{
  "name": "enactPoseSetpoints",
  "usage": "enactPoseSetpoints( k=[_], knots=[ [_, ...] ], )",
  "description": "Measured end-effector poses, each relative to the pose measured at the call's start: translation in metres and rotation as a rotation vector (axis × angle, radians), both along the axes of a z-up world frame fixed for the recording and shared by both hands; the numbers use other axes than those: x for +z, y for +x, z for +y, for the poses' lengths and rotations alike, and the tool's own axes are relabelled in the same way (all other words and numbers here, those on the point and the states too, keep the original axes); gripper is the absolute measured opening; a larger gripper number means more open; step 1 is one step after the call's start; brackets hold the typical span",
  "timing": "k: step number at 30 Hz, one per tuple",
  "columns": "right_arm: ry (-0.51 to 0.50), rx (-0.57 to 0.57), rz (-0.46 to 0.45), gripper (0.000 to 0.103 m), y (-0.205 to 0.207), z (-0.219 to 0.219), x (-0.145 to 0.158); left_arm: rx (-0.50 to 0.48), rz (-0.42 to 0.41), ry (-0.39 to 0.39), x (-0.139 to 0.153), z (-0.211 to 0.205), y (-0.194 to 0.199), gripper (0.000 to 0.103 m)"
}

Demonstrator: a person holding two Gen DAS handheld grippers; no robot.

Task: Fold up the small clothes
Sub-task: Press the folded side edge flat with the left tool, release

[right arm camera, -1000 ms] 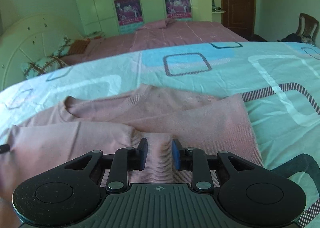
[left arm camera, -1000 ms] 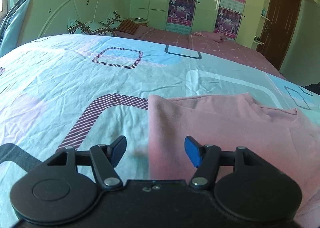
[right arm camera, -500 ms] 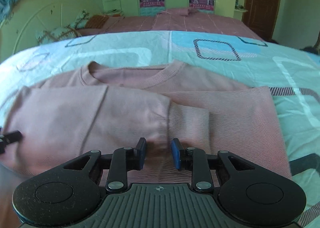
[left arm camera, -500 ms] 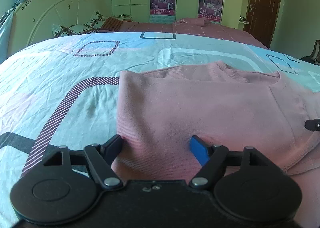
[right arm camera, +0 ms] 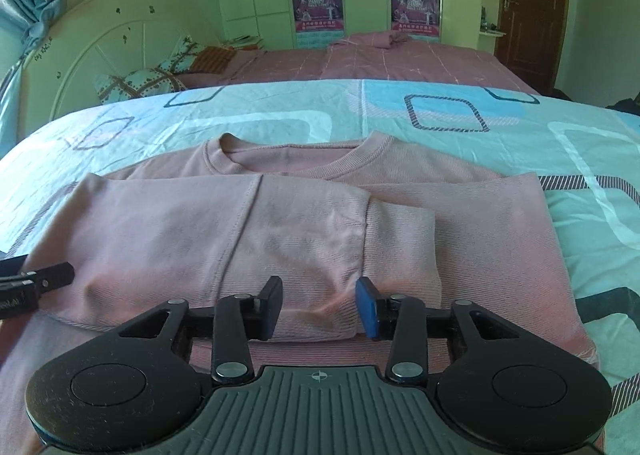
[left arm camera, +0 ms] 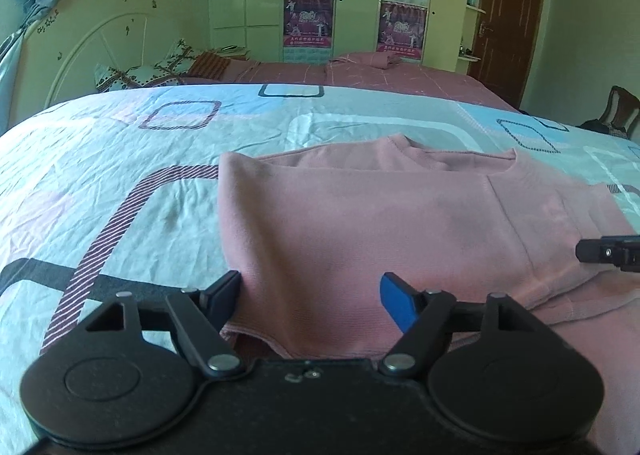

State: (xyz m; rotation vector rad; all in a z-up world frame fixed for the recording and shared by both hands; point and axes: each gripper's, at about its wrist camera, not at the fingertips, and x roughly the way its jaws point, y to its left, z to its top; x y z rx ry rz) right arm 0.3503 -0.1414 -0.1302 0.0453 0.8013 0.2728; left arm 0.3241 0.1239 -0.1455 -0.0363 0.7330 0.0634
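Note:
A pink long-sleeved top (left arm camera: 360,223) lies flat on the patterned bedsheet, its left side and sleeve folded across the body; it also shows in the right wrist view (right arm camera: 304,223). My left gripper (left arm camera: 310,297) is open, its fingers either side of the folded left edge near the hem. My right gripper (right arm camera: 318,307) is open over the sleeve cuff (right arm camera: 400,247), just above the fabric. The right gripper's finger tip (left arm camera: 604,253) shows at the left view's right edge; the left gripper's tip (right arm camera: 44,281) shows at the right view's left edge.
The bedsheet (left arm camera: 120,183) is light blue with square patterns and stretches all around the top. A second bed with a pink cover (right arm camera: 380,63), pillows (right arm camera: 140,81), a white headboard, wardrobes and a brown door (right arm camera: 532,7) stand beyond.
The right gripper has opened from nearly shut on the sleeve and let it lie across the top. The left gripper has moved right over the folded edge, staying open.

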Motion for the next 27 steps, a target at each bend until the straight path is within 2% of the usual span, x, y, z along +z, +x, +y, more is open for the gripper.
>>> enactPoseSetpoints(
  k=[3,6,8,10,13,16,18,21,23,27],
  knots=[
    [-0.008,0.019,-0.006,0.040,-0.005,0.006,0.001,-0.006,0.022,0.016,-0.008,-0.003,0.000,0.074],
    [-0.056,0.019,-0.002,0.040,-0.007,0.009,-0.005,0.025,0.035,0.042,-0.015,0.007,-0.003,0.074],
    [-0.082,-0.013,-0.001,0.040,-0.008,0.002,-0.008,0.057,0.052,0.026,-0.017,0.020,-0.006,0.077],
    [-0.103,-0.050,0.043,0.041,-0.003,-0.011,-0.017,0.088,0.057,-0.005,-0.018,0.033,-0.010,0.077],
    [-0.030,-0.072,0.083,0.041,-0.002,-0.031,-0.020,0.096,0.059,-0.010,-0.017,0.040,-0.015,0.077],
    [-0.064,-0.112,0.058,0.040,-0.007,-0.038,-0.017,0.101,0.059,-0.018,-0.015,0.043,-0.019,0.074],
    [-0.071,-0.151,0.089,0.040,-0.007,-0.049,-0.022,0.112,0.059,-0.019,-0.014,0.044,-0.022,0.074],
    [0.012,-0.173,0.071,0.041,-0.013,-0.061,-0.013,0.120,0.052,-0.021,-0.006,0.039,-0.029,0.069],
    [0.038,-0.168,0.032,0.041,-0.017,-0.060,-0.005,0.108,0.038,-0.026,0.000,0.032,-0.035,0.069],
    [0.033,-0.096,0.026,0.041,-0.023,-0.046,0.003,0.092,0.021,-0.054,0.010,0.015,-0.049,0.069]
  ],
)
